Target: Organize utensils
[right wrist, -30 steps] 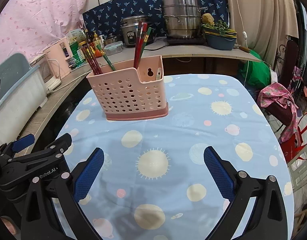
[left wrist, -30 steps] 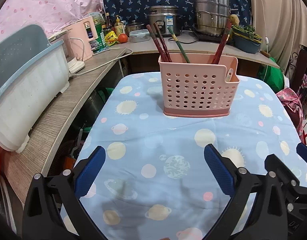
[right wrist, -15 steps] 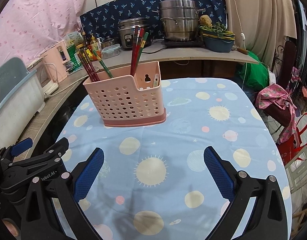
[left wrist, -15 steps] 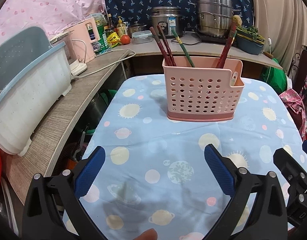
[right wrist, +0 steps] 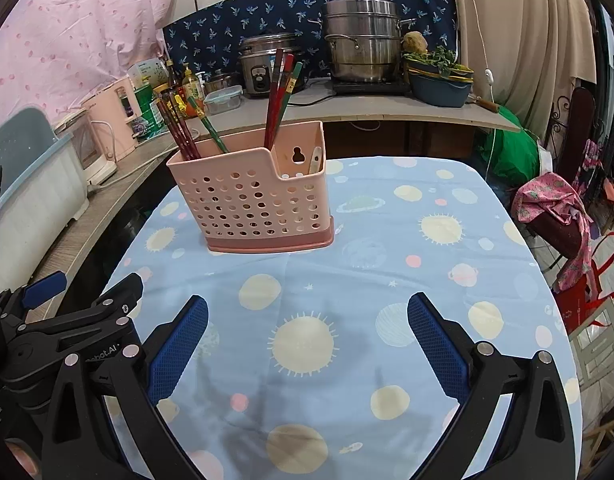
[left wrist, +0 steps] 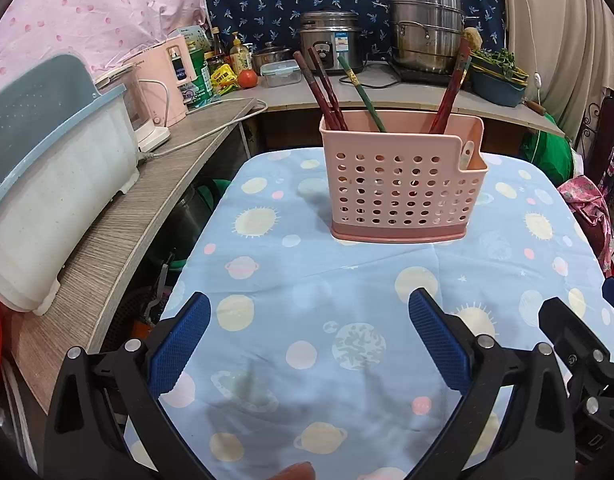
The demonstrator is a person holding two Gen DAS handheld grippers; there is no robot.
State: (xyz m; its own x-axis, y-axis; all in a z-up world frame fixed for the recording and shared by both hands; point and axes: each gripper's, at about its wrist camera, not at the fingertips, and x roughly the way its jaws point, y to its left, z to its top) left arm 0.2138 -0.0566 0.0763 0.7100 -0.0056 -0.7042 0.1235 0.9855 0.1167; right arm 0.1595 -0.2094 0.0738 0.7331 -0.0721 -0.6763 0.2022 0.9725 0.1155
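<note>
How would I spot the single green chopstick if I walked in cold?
Find the table with the blue planet-print cloth; a pink perforated holder stands on it. Among the sticks in its left part, the green chopstick leans alone, the only green one beside dark red neighbours.

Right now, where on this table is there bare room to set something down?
Free: the blue cloth between the pink caddy and both open grippers, left and right, plus the stretch right of the caddy. Crowded: the counter behind, packed with pots and bottles.

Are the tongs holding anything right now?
No. The left tongs and right tongs are both open and empty. The chopsticks stand in the pink perforated plastic basket.
</note>
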